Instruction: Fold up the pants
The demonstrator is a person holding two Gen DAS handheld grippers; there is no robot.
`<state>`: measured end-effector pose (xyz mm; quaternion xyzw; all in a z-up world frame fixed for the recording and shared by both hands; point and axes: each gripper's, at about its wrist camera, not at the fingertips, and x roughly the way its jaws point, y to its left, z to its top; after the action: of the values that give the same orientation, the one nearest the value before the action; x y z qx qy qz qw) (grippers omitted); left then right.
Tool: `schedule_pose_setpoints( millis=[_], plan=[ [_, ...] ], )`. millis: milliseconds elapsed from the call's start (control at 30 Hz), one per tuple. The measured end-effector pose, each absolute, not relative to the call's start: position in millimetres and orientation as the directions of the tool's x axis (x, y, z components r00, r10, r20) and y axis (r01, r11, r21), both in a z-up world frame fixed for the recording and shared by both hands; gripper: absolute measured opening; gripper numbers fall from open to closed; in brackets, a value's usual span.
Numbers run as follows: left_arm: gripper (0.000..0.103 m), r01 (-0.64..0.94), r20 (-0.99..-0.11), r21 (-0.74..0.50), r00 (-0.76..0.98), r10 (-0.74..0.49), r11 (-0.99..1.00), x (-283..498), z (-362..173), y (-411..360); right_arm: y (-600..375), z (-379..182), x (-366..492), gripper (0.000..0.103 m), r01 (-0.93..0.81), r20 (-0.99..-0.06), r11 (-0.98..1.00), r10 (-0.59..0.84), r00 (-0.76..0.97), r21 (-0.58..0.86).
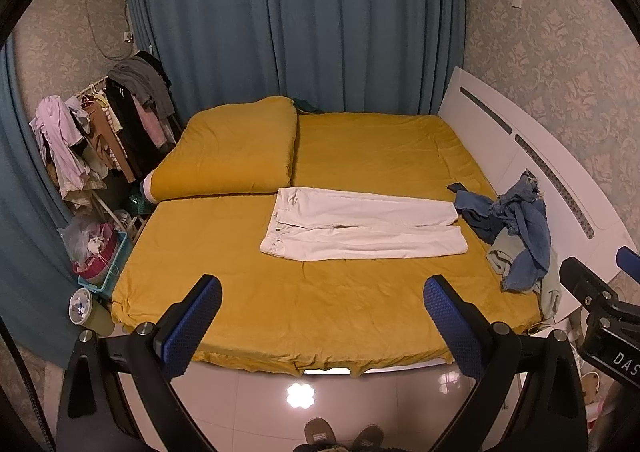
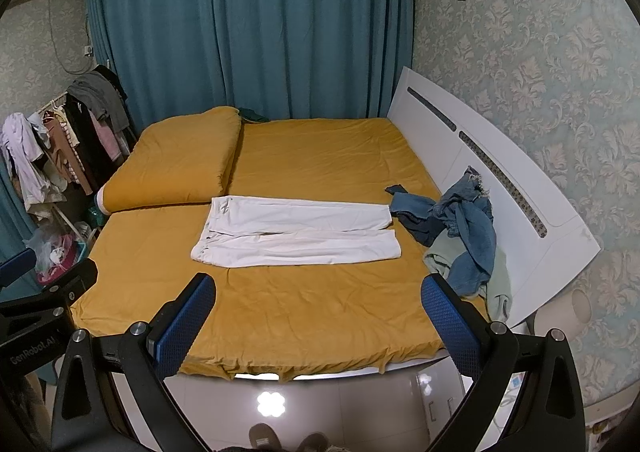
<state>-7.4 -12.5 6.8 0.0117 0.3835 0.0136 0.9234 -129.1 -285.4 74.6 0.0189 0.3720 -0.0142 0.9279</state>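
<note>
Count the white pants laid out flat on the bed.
1. The white pants lie flat mid-bed, waistband toward the pillow, legs toward the blue clothes pile. That pile may hide more pants.

White pants [image 2: 296, 230] lie flat on the yellow bed [image 2: 304, 312], denim pile [image 2: 460, 228] beside them

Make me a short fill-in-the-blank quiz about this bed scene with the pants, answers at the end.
1. The white pants lie flat on the ____ bedsheet.
2. The heap of blue denim clothes lies near the white ____.
3. The left tool and the right tool both have their jaws ____, holding nothing.
4. The wall behind the bed is covered by a teal ____.

Missing words: yellow; headboard; open; curtain
</note>
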Motion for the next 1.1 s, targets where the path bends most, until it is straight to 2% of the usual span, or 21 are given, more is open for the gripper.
schedule_pose_setpoints(
  millis=[1100],
  plan=[
    [0.103,-0.018,-0.704,0.029,0.710,0.033,0.999,-8.4,4.7,-9.9,-286.5,71.9,-128.1,0.103,0.026,-0.690,0.999,0.010,0.724,0.042]
  ],
)
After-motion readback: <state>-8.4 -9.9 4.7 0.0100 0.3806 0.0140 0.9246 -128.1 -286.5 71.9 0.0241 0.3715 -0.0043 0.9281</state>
